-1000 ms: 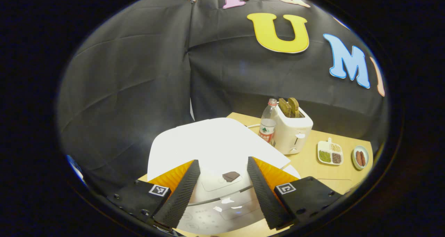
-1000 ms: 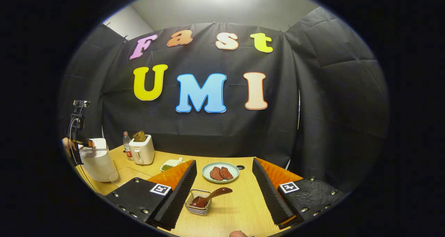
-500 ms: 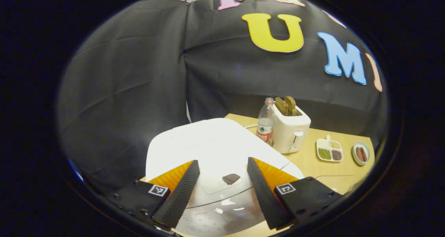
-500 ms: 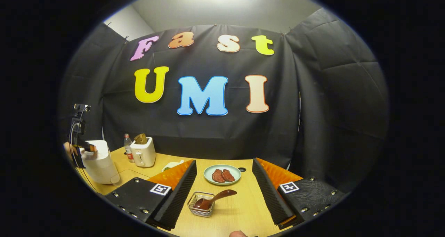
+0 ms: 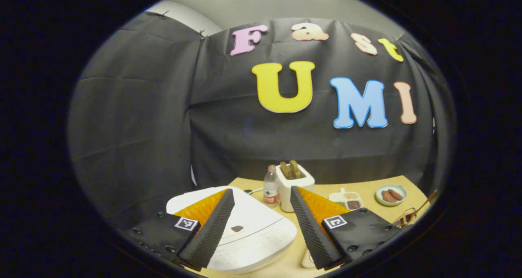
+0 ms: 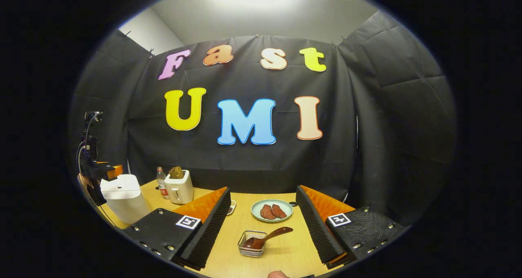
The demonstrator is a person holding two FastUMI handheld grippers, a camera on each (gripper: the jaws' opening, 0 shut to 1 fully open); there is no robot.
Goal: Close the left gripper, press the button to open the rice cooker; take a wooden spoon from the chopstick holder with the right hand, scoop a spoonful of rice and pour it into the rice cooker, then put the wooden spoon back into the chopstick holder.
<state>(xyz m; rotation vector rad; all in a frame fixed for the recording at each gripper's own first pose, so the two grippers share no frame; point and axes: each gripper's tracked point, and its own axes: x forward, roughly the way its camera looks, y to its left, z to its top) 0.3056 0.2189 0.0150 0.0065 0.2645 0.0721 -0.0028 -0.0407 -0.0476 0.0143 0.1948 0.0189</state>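
Note:
The white rice cooker (image 5: 261,239) sits low in the left gripper view with its lid down and a small dark button (image 5: 237,228) on top. My left gripper (image 5: 261,189) hangs open above and behind the cooker, holding nothing. In the right gripper view the cooker (image 6: 124,196) stands at the far left, with the left gripper (image 6: 104,172) just over its top. The wooden spoon (image 6: 269,236) leans in the wire chopstick holder (image 6: 251,249). My right gripper (image 6: 263,188) is open and empty, above and short of the holder. The holder (image 5: 410,217) also shows at the left gripper view's right edge.
A toaster (image 5: 294,184) and a water bottle (image 5: 270,186) stand behind the cooker. A divided dish of grains (image 5: 346,198) and a plate of sausages (image 6: 272,210) lie on the wooden table (image 6: 281,257). A person's fingertip (image 6: 278,274) shows at the bottom edge.
The left gripper has lifted and drawn back from the cooker lid, still open. The right gripper has shifted a little, so the holder and spoon sit farther right in its view.

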